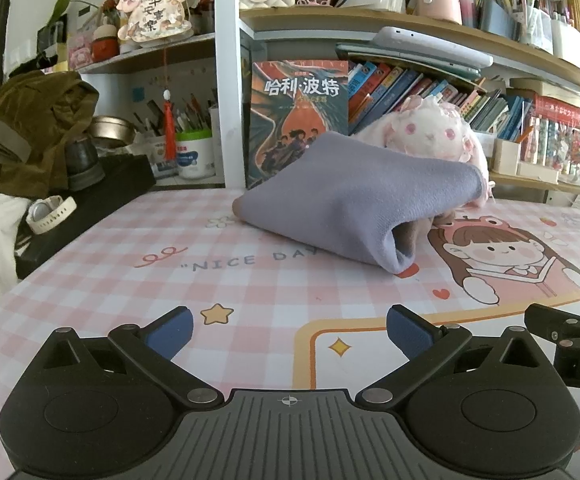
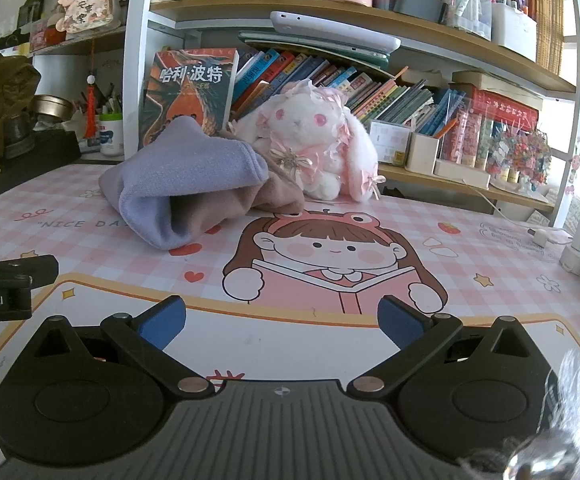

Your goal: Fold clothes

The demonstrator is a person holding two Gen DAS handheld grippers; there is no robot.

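Observation:
A lavender garment [image 1: 349, 196] lies in a loose folded heap on the pink checked desk mat [image 1: 130, 280], with a brownish-pink lining or second cloth showing at its open end. It also shows in the right wrist view [image 2: 182, 184], at the left, with the brown cloth [image 2: 274, 196] sticking out to the right. My left gripper [image 1: 288, 332] is open and empty, well short of the garment. My right gripper [image 2: 282, 320] is open and empty, over the cartoon girl print, to the right of the garment.
A white plush bunny [image 2: 313, 144] sits behind the garment against a bookshelf. A Harry Potter book [image 1: 297, 120] stands upright behind it. An olive jacket [image 1: 30, 132] and a white watch [image 1: 50, 212] lie at the left. Chargers and cables [image 2: 569, 244] sit at the right edge.

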